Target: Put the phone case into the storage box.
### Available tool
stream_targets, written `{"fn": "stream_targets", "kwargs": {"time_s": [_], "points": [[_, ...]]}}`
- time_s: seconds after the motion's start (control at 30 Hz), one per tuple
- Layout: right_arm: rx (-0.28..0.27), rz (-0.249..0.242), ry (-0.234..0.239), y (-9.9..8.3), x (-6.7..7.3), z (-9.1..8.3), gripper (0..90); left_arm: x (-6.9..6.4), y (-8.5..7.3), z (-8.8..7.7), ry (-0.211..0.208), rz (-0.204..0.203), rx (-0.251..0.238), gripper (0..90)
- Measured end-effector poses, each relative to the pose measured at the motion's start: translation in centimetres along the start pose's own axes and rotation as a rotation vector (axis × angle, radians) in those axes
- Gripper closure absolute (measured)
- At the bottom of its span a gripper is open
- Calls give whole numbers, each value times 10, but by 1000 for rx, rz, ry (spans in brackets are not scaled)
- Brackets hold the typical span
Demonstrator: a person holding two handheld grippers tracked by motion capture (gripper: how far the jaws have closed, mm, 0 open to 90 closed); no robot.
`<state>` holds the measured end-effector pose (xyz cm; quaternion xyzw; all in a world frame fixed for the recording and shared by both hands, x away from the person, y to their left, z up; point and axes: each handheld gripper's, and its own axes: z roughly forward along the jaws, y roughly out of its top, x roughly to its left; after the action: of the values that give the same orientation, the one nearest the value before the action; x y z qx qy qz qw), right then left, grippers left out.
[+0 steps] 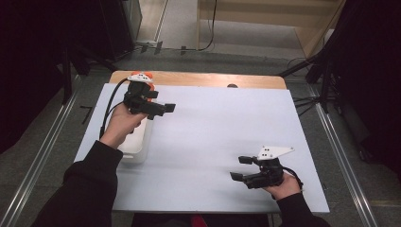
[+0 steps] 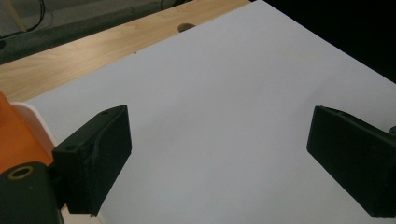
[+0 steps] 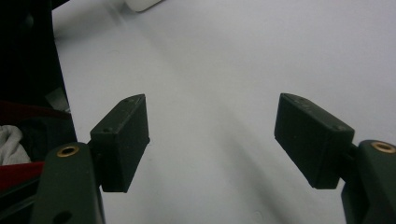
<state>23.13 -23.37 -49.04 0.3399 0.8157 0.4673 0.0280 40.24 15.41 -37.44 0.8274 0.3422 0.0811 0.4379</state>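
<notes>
Right gripper (image 1: 246, 169): you're holding it low over the counter (image 1: 213, 142), jaws released, empty.
Left gripper (image 1: 163, 109): you're hovering above the white tray (image 1: 137, 144), jaws released.
Tray: sitting at the counter's left edge.
Risk: descending crooked, you're likely knocking it off.

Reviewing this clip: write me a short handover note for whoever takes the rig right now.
Left gripper: open, nothing between its jaws, held above the white container at the left edge of the white board.
Right gripper: open, holding nothing, low over the board near its front right.
Things: an orange part shows at the container in the left gripper view; what it is I cannot tell.
Done: nothing picked up.
Left: judging by position, probably a reach with the left gripper at the container.
</notes>
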Motion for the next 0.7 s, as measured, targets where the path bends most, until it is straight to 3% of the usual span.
{"fn": "stream_targets", "kwargs": {"time_s": [0.23, 0.3, 0.7], "points": [[0, -1, 1, 0, 0, 0, 250, -8, -5, 2, -14, 12, -9, 72], [1, 1, 2, 0, 0, 0, 250, -10, -6, 2, -6, 14, -12, 132], [2, 0, 1, 0, 1, 0, 250, -20, -17, 4, -30, 51, 7, 132]]}}
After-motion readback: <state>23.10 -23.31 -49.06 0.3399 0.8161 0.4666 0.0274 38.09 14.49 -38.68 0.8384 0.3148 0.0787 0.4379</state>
